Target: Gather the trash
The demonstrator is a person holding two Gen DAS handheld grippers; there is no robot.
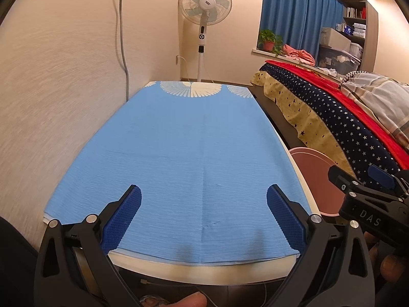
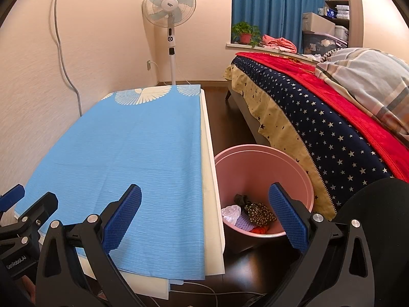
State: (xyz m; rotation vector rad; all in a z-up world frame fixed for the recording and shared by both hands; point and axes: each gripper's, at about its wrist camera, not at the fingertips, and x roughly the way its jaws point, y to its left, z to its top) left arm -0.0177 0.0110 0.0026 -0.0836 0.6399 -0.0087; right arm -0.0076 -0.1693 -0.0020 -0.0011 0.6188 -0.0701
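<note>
A long table (image 1: 179,271) fills the middle of both views. A light blue cloth (image 1: 179,153) with white fan shapes at the far end lies flat on it. The table stands next to a pale wall (image 1: 64,89) on the left of the frame.

The left gripper (image 1: 204,204) sits at the bottom of its view, over the near end of the cloth. Its two blue fingers are wide apart and hold nothing. The right gripper (image 2: 204,204) is at the bottom of its view too, fingers wide apart and holding nothing. One finger is over the cloth and the other is over the pink bin (image 2: 288,163).

The bin stands on the dark floor (image 2: 230,117), just beside the table's right edge, in the lower middle of the right view. Trash (image 2: 251,212) lies in its bottom: white, black, patterned and red bits.

A white fan (image 1: 205,2) stands at the top middle. A bed (image 2: 332,117) with starry covers is on the right, with blue curtains (image 2: 276,7) and a potted plant (image 2: 245,33) behind it.
</note>
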